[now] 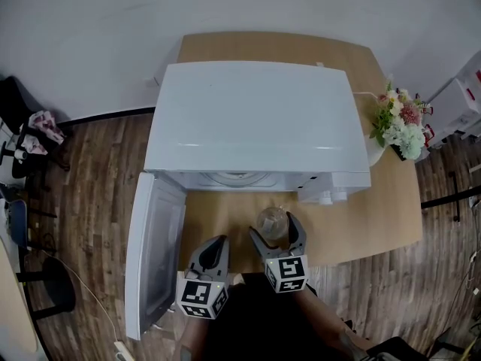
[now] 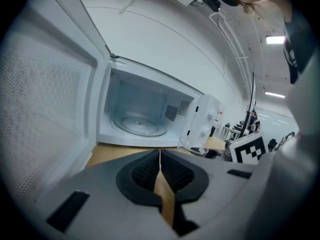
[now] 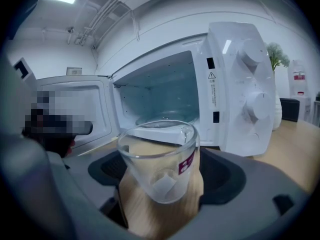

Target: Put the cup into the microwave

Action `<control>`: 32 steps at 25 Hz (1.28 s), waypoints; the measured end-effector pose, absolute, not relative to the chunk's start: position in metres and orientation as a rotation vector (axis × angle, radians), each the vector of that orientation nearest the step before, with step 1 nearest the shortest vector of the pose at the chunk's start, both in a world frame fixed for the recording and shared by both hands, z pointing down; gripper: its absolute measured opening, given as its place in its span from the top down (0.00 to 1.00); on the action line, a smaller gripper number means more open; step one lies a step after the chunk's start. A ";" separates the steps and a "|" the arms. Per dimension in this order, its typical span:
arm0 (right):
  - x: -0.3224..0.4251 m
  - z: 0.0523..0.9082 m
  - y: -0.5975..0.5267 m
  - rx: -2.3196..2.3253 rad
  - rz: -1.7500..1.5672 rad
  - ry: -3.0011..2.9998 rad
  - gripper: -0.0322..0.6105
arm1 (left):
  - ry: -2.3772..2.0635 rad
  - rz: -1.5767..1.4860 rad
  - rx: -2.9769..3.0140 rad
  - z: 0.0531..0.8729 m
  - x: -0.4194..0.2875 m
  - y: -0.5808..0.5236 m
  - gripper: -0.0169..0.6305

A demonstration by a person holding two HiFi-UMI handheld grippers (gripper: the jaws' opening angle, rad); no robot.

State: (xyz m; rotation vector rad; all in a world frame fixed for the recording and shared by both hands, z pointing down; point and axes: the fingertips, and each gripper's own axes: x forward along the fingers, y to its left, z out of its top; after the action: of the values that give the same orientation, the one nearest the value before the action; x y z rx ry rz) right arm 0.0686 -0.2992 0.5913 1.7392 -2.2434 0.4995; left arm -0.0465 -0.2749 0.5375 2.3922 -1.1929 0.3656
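A clear glass cup (image 3: 161, 159) with a small red label sits between the jaws of my right gripper (image 3: 162, 179), which is shut on it. In the head view the cup (image 1: 271, 222) hangs just in front of the white microwave (image 1: 252, 122), and the right gripper (image 1: 277, 235) holds it over the wooden table. The microwave door (image 1: 154, 243) is swung open to the left, and the cavity with its glass turntable (image 2: 140, 125) shows in the left gripper view. My left gripper (image 2: 160, 173) is shut on nothing, low beside the door (image 1: 213, 256).
The wooden table (image 1: 376, 216) carries the microwave and a vase of flowers (image 1: 400, 126) at the right. The microwave's control panel with two knobs (image 3: 250, 79) is on its right side. Dark chairs (image 1: 22, 138) stand on the wood floor to the left.
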 end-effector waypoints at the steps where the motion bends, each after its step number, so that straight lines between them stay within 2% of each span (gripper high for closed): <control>1: 0.068 0.591 -0.302 1.737 0.492 -2.247 0.33 | -1.195 0.367 2.389 0.539 -0.046 -0.277 0.96; 32: 0.055 0.582 -0.320 1.692 0.378 -2.256 0.34 | -1.258 0.323 2.381 0.532 -0.062 -0.280 0.96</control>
State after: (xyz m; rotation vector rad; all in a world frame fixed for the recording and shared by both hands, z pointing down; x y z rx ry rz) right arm 0.0555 -0.3197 0.5822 1.6923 -2.2555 0.3779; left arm -0.0623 -0.2800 0.5317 2.3808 -1.2583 0.3234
